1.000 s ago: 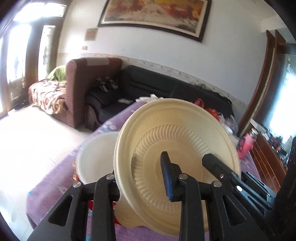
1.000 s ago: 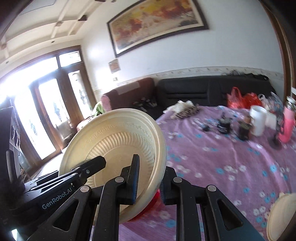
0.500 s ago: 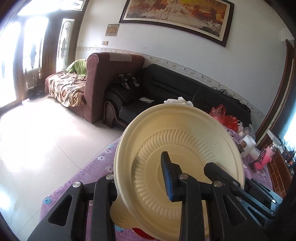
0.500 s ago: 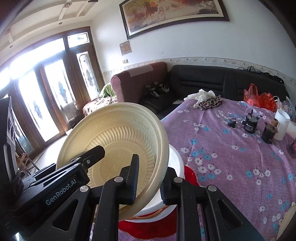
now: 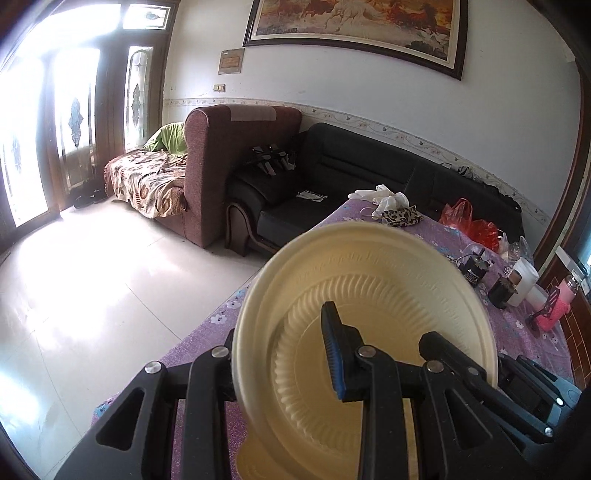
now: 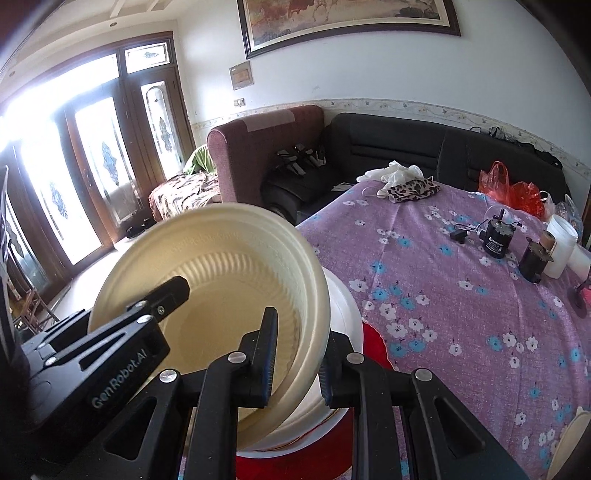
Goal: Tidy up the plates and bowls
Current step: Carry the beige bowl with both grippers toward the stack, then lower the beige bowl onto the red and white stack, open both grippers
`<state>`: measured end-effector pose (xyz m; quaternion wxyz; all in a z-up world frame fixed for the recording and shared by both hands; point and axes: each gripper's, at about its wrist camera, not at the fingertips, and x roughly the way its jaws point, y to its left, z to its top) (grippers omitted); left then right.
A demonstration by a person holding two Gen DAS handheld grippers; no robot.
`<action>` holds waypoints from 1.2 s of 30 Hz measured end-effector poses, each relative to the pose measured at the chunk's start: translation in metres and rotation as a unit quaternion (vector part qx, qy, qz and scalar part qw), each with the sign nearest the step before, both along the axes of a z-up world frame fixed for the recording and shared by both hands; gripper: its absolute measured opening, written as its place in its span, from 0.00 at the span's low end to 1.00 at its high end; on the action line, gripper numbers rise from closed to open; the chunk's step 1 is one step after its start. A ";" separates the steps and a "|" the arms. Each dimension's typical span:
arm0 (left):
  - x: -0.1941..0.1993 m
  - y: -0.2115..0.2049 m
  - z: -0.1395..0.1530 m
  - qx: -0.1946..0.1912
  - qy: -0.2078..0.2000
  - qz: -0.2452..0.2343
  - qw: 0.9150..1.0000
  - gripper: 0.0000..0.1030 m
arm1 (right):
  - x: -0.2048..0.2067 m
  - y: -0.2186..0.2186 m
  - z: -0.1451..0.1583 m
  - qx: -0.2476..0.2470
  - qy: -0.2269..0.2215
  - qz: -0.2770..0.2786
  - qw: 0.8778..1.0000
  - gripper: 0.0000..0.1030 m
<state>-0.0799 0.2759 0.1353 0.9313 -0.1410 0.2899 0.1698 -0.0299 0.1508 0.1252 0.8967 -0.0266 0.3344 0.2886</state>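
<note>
Cream plate w/ ribbed ring; white bowl on sth red, maybe a mat. Worktop cloth purple w/ white & blue flowers. Black sofa, maroon armchair.

Purple floral tablecloth, black sofa, maroon armchair, framed painting
</note>
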 end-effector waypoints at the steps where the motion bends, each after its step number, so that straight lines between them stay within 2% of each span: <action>1: -0.001 0.001 0.001 -0.001 -0.002 0.003 1.000 0.31 | 0.000 0.000 -0.001 -0.003 -0.003 -0.001 1.000 0.21; 2: -0.003 0.001 0.001 -0.002 -0.004 0.004 1.000 0.32 | 0.001 0.000 -0.003 -0.005 -0.005 -0.003 1.000 0.21; 4: -0.006 0.003 0.004 -0.002 -0.009 0.009 1.000 0.44 | 0.002 -0.001 -0.004 -0.006 -0.006 -0.007 1.000 0.21; 13: -0.016 -0.002 0.017 0.017 -0.029 0.018 0.999 0.57 | 0.008 -0.008 -0.007 0.011 0.001 -0.021 1.000 0.24; 15: -0.017 -0.004 0.018 0.020 -0.030 0.017 0.999 0.61 | 0.007 -0.011 -0.005 0.021 0.000 -0.022 1.000 0.36; 18: -0.021 -0.005 0.021 0.025 -0.036 0.021 0.999 0.75 | 0.002 -0.016 0.001 0.039 -0.006 -0.022 0.999 0.49; 21: -0.026 -0.006 0.025 0.025 -0.046 0.026 0.998 0.83 | -0.006 -0.024 0.009 0.048 -0.031 -0.028 0.998 0.55; 26: -0.031 -0.014 0.032 0.034 -0.055 0.020 0.998 0.85 | -0.012 -0.036 0.014 0.064 -0.035 -0.034 0.997 0.61; 36: -0.041 -0.034 0.039 0.035 -0.062 -0.004 0.997 0.85 | -0.015 -0.082 0.008 0.096 -0.014 -0.071 0.993 0.62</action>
